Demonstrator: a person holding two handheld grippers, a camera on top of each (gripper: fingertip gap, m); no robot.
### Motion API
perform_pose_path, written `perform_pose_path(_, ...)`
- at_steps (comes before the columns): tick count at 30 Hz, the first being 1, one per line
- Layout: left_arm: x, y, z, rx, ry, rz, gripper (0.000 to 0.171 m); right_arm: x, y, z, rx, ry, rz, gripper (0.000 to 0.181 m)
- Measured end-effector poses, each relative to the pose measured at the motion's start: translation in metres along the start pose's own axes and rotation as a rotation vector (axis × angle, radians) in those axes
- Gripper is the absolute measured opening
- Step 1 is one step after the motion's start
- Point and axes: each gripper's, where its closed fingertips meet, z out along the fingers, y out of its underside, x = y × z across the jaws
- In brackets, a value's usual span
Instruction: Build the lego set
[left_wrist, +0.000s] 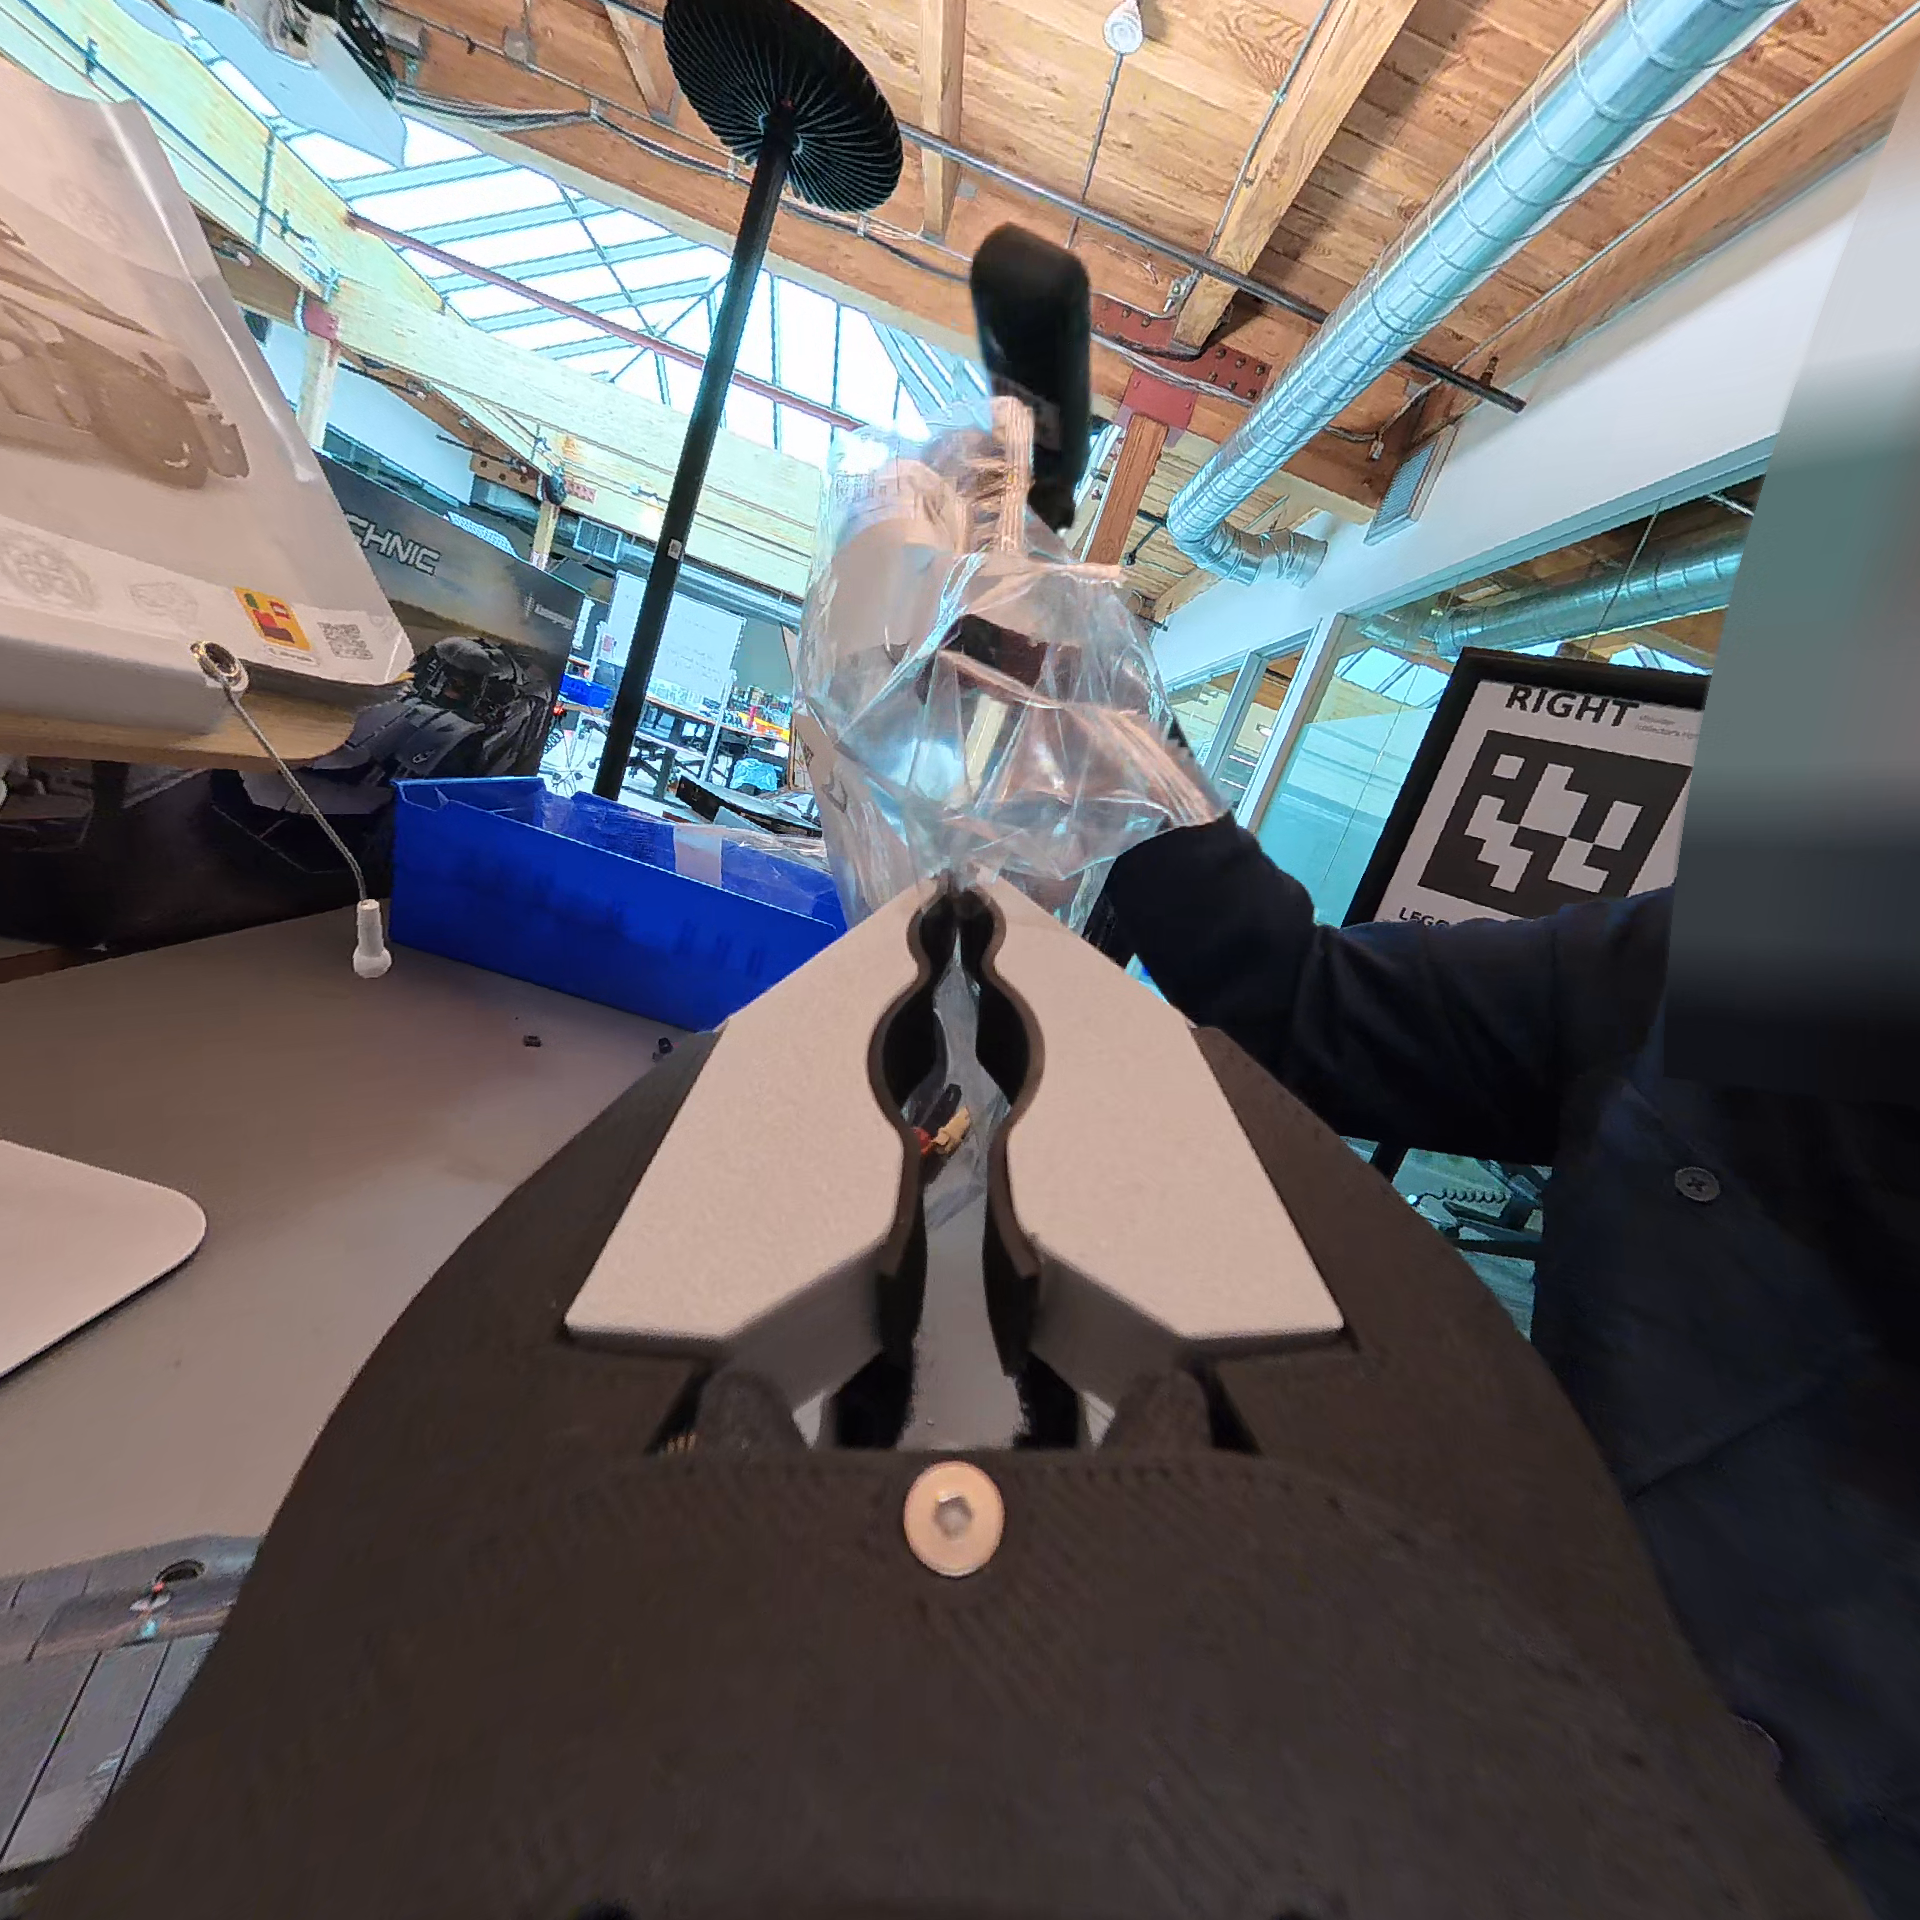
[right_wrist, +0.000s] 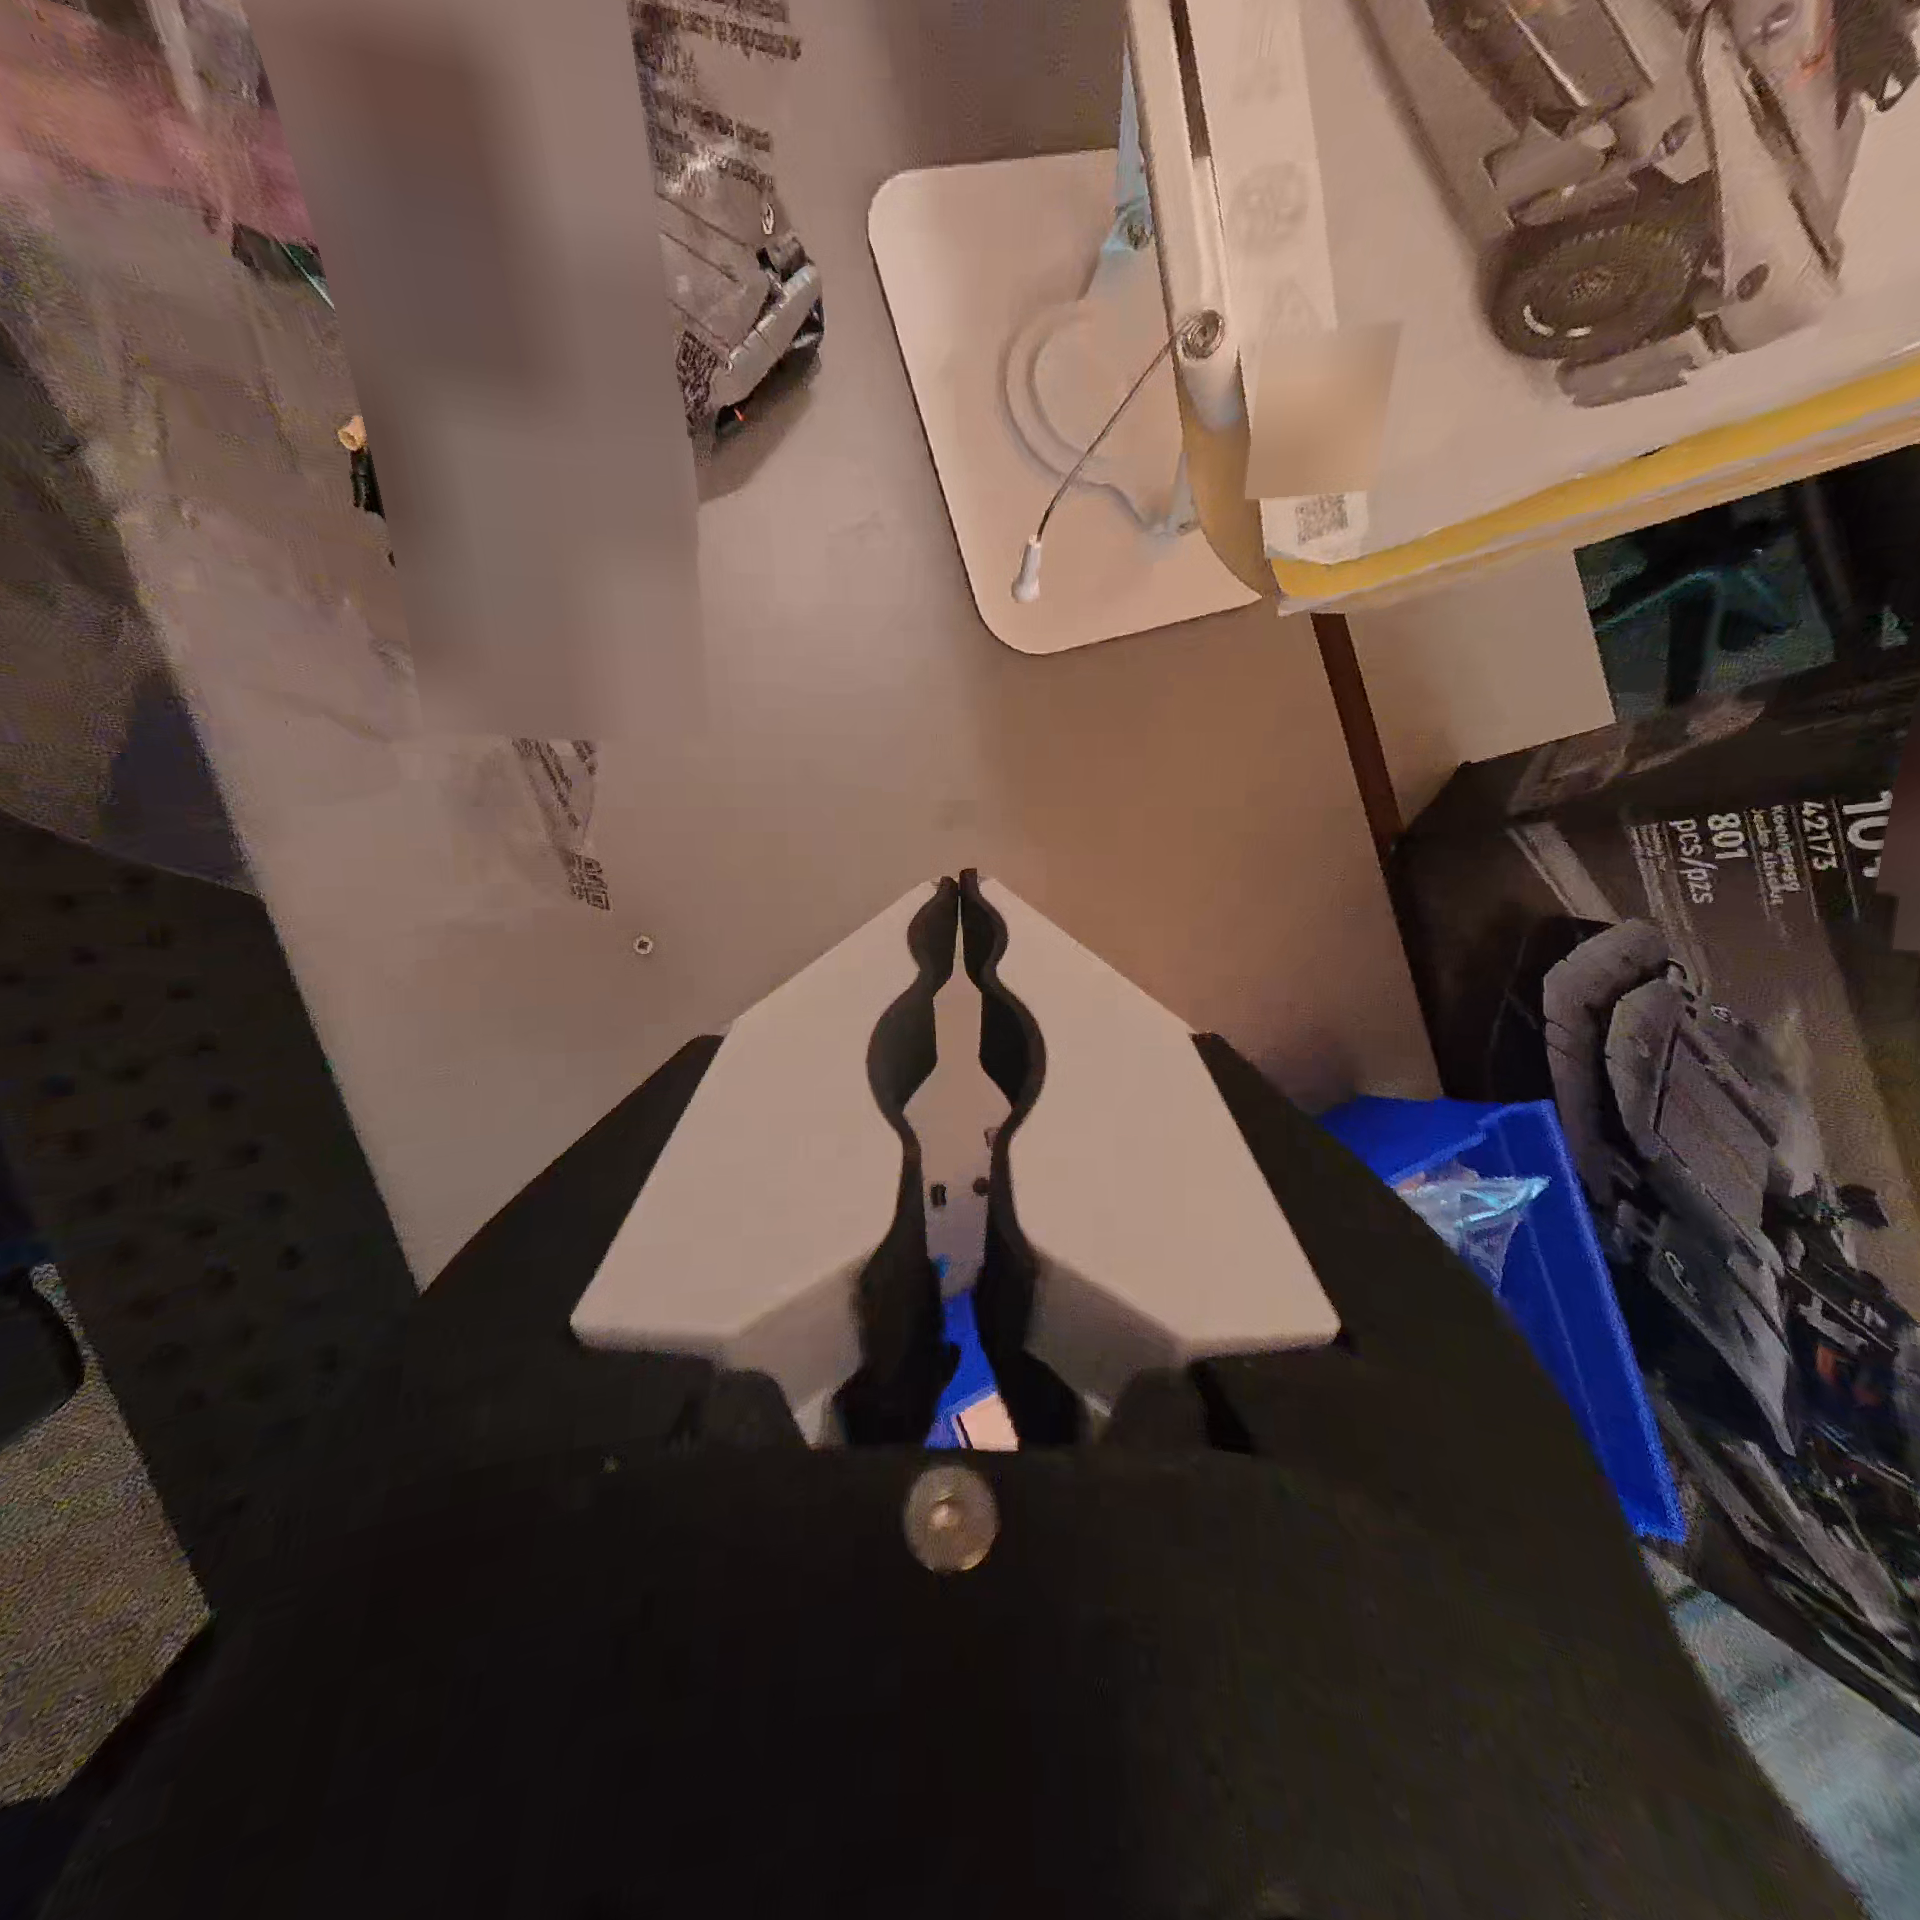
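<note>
Left gripper (left_wrist: 951, 891): jaws pinched on the neck of a clear plastic bag (left_wrist: 987, 707), held up above the table (left_wrist: 312, 1091).
Bag: crumpled, a few small pieces visible low between the fingers (too small to tell their kind).
Right gripper (right_wrist: 958, 883): jaws closed, tips together, nothing between them.
Blue bin (left_wrist: 613, 894): far on the table, behind the bag.
Set box (right_wrist: 1714, 1039): dark, right of the bin.
</note>
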Motion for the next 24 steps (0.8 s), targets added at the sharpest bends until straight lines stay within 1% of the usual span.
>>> perform_pose_path(2, 0.001, 0.000, 0.000, 0.001, 0.002, 0.000, 0.000, -0.007, 0.018, -0.001, -0.079, 0.041, 0.023, 0.006)
perform_pose_path(4, 0.003, -0.001, 0.000, 0.005, 0.010, 0.001, 0.000, -0.025, 0.037, -0.003, -0.106, 0.047, 0.039, 0.010)
perform_pose_path(6, 0.005, -0.002, 0.002, 0.003, 0.018, 0.006, 0.000, -0.040, 0.063, -0.006, -0.136, 0.059, 0.072, 0.016)
perform_pose_path(10, 0.006, 0.000, 0.004, -0.004, 0.024, 0.002, 0.000, -0.052, 0.126, -0.018, -0.190, 0.131, 0.183, 0.022)
perform_pose_path(13, 0.008, 0.000, 0.003, 0.000, 0.022, 0.006, 0.000, -0.067, 0.178, -0.027, -0.247, 0.136, 0.291, 0.026)
perform_pose_path(15, 0.010, -0.002, 0.003, 0.005, 0.023, 0.010, 0.000, -0.074, 0.213, -0.033, -0.309, 0.160, 0.351, 0.028)
perform_pose_path(17, 0.011, -0.003, 0.003, 0.008, 0.023, 0.016, 0.000, -0.081, 0.244, -0.034, -0.372, 0.146, 0.349, 0.024)
perform_pose_path(18, 0.011, -0.003, 0.003, 0.007, 0.023, 0.016, 0.000, -0.084, 0.258, -0.032, -0.394, 0.124, 0.331, 0.026)
perform_pose_path(20, 0.010, -0.001, 0.004, 0.002, 0.021, 0.014, 0.000, -0.087, 0.286, -0.024, -0.456, 0.066, 0.369, 0.028)
perform_pose_path(24, 0.011, 0.002, 0.005, -0.011, 0.016, 0.018, 0.000, -0.071, 0.336, -0.013, -0.581, 0.040, 0.486, 0.029)
